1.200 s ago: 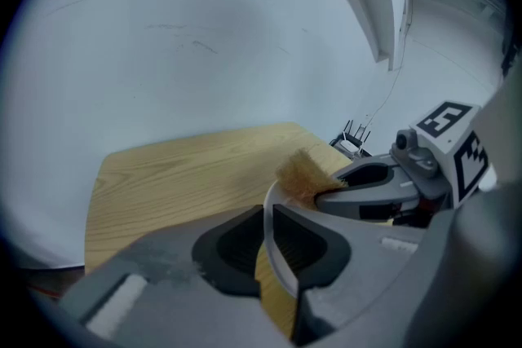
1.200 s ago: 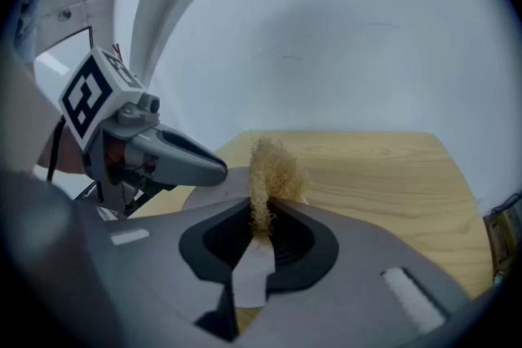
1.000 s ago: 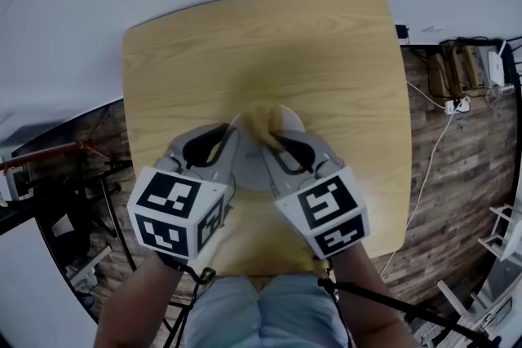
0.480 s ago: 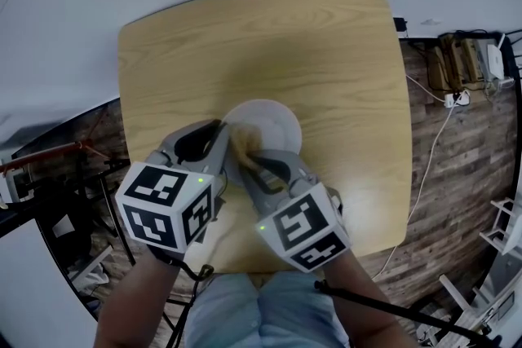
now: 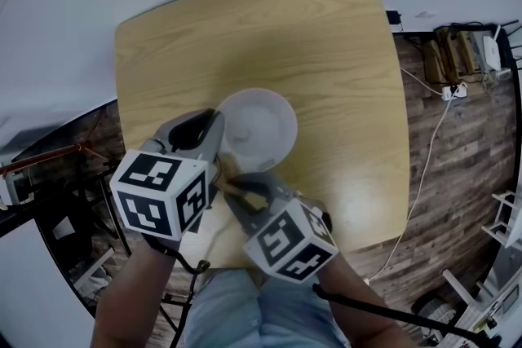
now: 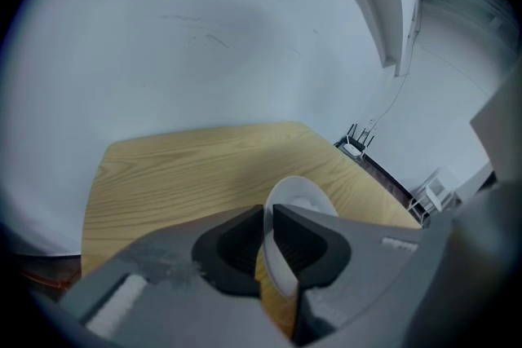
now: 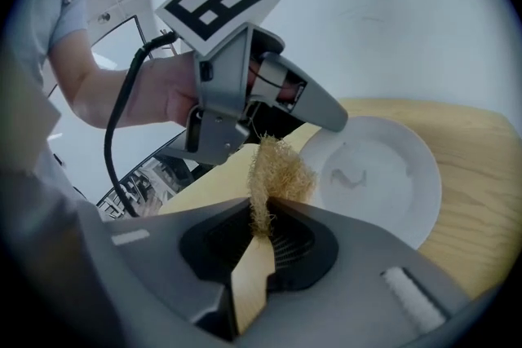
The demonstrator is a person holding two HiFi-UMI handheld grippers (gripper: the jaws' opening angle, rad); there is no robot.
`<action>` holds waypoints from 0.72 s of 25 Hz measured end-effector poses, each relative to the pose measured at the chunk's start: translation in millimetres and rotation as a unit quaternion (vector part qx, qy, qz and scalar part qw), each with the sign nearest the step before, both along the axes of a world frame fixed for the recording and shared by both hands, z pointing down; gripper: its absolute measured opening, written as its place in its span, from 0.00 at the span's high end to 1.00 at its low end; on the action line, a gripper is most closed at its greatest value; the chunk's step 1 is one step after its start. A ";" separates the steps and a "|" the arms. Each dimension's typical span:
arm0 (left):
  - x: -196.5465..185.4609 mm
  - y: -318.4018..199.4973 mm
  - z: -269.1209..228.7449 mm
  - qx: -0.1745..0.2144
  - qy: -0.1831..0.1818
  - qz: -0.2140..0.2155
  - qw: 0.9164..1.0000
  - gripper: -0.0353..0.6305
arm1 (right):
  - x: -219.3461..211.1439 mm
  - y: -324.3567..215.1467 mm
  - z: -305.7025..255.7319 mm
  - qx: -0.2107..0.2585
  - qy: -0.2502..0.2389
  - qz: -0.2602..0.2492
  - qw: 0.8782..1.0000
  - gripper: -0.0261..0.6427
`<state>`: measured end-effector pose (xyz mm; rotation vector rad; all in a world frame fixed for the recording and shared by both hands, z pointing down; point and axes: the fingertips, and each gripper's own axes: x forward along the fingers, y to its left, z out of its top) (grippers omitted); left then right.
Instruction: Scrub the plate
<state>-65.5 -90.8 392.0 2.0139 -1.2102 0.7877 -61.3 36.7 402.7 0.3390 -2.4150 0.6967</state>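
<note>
A white plate point(image 5: 259, 125) lies on the wooden table point(image 5: 326, 45). My left gripper point(image 5: 217, 134) is shut on the plate's left rim; in the left gripper view the thin rim point(image 6: 276, 257) runs between its dark pads. My right gripper point(image 5: 236, 182) is shut on a tan mesh scrubber point(image 7: 277, 169), which sticks up from between its jaws. The scrubber hangs just off the plate's near-left edge, close to the left gripper point(image 7: 245, 85). In the right gripper view the plate point(image 7: 391, 183) shows a small grey smear point(image 7: 351, 175) near its middle.
The table's near edge lies right under both grippers. Beyond its right edge, cables and a power strip point(image 5: 453, 90) lie on the wood floor. Dark stands point(image 5: 57, 167) are on the floor at the left. A pale wall rises behind the table.
My right gripper has drawn the scrubber back from the far part of the plate, across it, to just off the near-left rim. The plate's face now shows whole. The left gripper kept its hold.
</note>
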 end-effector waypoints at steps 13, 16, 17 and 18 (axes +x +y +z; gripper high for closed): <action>7.3 8.1 1.2 -0.001 -0.023 0.005 1.000 0.86 | 82.5 -50.6 -19.6 0.027 -0.002 0.123 0.992 0.89; 10.0 9.6 1.2 -0.002 -0.024 0.010 1.000 0.85 | 94.6 -71.8 -17.0 0.046 0.012 0.147 0.988 0.89; 11.0 9.7 1.6 -0.002 -0.024 0.011 1.000 0.85 | 97.0 -77.5 -14.4 0.051 0.019 0.151 0.987 0.89; 11.6 9.6 2.1 -0.002 -0.022 0.011 1.000 0.85 | 98.7 -82.6 -11.1 0.057 0.027 0.155 0.986 0.89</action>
